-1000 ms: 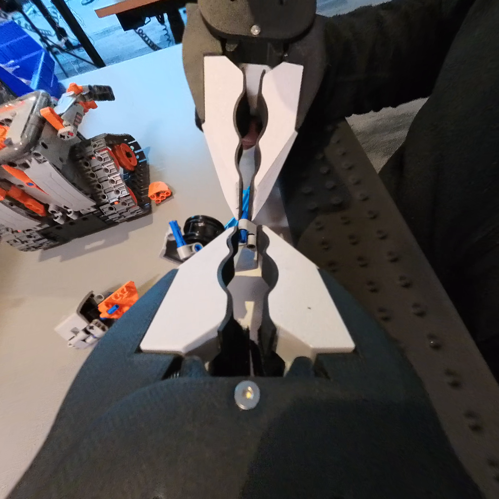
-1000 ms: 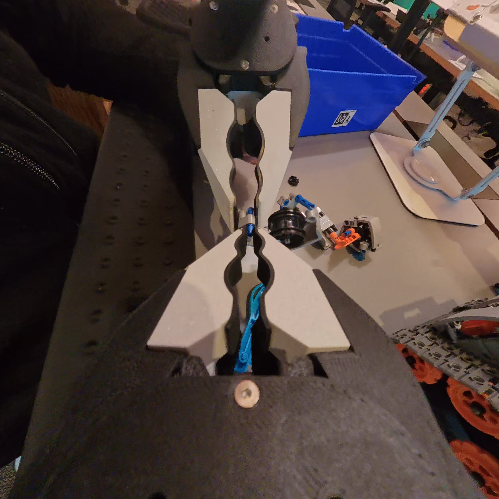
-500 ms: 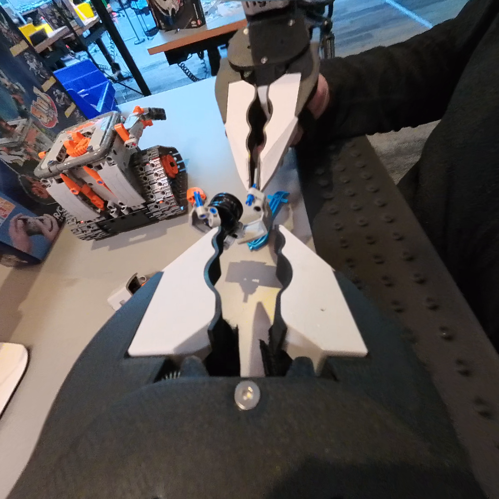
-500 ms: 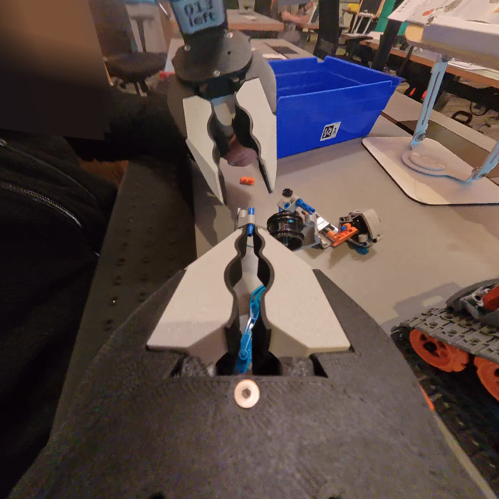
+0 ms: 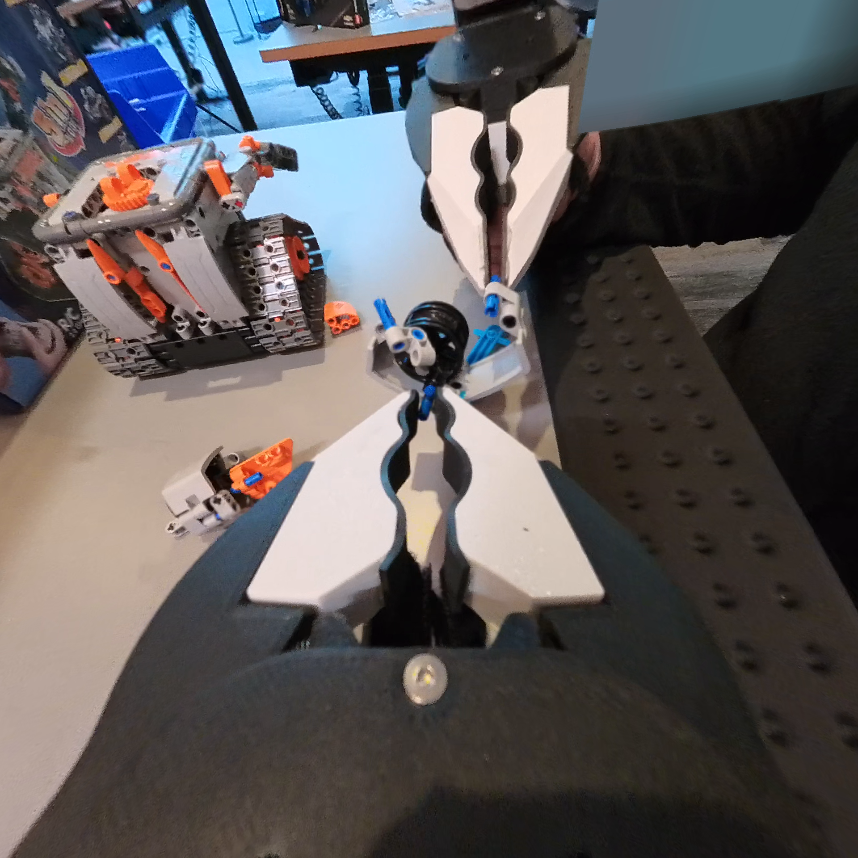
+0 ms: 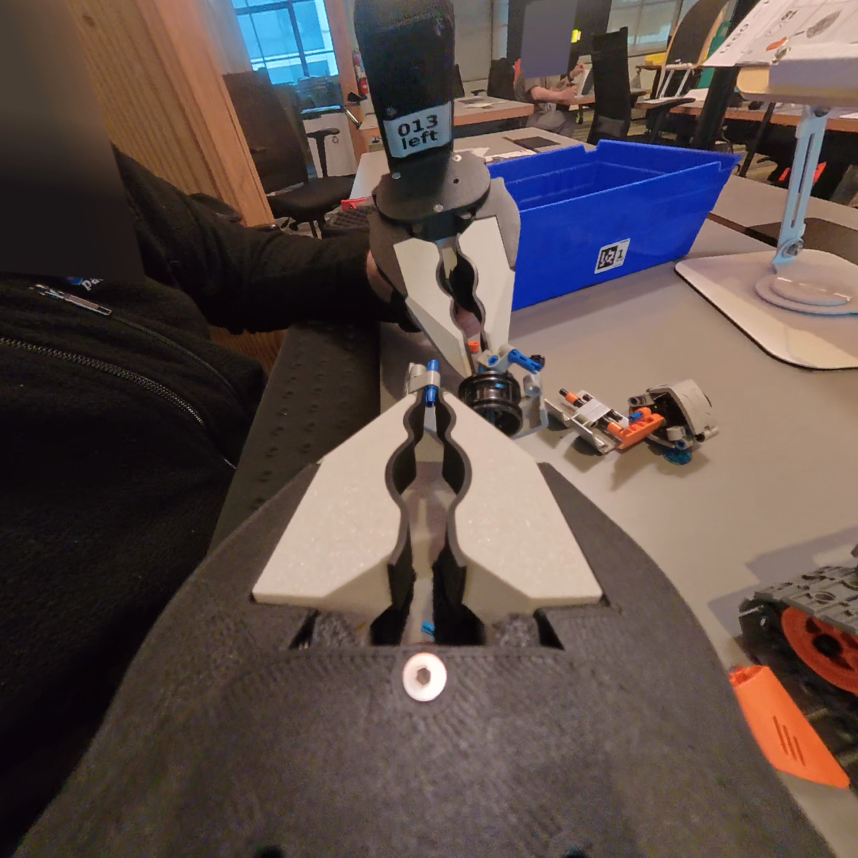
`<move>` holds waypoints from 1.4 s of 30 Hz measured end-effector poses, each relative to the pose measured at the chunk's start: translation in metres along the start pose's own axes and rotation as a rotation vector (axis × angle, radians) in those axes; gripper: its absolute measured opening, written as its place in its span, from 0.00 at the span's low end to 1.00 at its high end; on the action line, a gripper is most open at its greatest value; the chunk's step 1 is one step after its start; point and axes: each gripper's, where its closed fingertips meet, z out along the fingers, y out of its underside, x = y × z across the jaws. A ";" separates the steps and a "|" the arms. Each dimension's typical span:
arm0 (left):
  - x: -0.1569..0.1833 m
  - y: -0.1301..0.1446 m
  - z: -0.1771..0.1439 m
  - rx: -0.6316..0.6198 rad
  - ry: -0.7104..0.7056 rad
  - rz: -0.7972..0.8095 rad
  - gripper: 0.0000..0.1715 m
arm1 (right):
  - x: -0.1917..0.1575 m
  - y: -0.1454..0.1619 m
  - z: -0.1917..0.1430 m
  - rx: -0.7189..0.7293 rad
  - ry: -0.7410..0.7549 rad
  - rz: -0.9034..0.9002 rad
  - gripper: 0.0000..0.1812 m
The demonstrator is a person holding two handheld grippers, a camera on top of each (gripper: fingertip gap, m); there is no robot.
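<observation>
My left gripper (image 5: 426, 398) is closed to a narrow gap around a blue pin (image 5: 425, 406) that sticks out of a black wheel assembly (image 5: 434, 336) on the grey table (image 5: 93, 534). It also shows in the right wrist view (image 6: 476, 364), tips down on that assembly (image 6: 492, 399). My right gripper (image 6: 429, 400) is shut on a small grey connector with a blue pin (image 6: 429, 377), held just above the table's near edge. In the left wrist view the right gripper (image 5: 497, 284) hangs behind the wheel with the connector (image 5: 500, 304). A grey panel with a thin blue piece (image 5: 490, 341) lies under it.
A tracked grey-and-orange model (image 5: 185, 260) stands left of the wheel; its track shows in the right wrist view (image 6: 817, 622). A grey-orange sub-assembly (image 5: 227, 483), a small orange piece (image 5: 342, 316), a blue bin (image 6: 603, 218), a white stand base (image 6: 766, 302) and a black perforated board (image 5: 673, 418) surround them. Tip to tip, the grippers are about 5 cm apart. The tracked grey-and-orange model (image 5: 185, 260) lies around 15 cm away from my left fingertips.
The left gripper let go of the grey connector, opened, drew away from the right gripper, then closed on the wheel assembly's blue pin. The right gripper kept the connector.
</observation>
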 end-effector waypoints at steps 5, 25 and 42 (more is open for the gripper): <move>-0.001 0.000 0.002 0.012 0.016 -0.039 0.02 | 0.000 0.000 0.000 0.001 0.013 -0.021 0.01; -0.020 -0.010 0.002 0.051 -0.127 -0.017 0.01 | 0.011 0.001 0.007 -0.028 0.121 -0.083 0.01; -0.022 -0.021 0.002 0.060 -0.224 0.114 0.12 | 0.005 0.003 0.010 -0.050 0.111 -0.131 0.00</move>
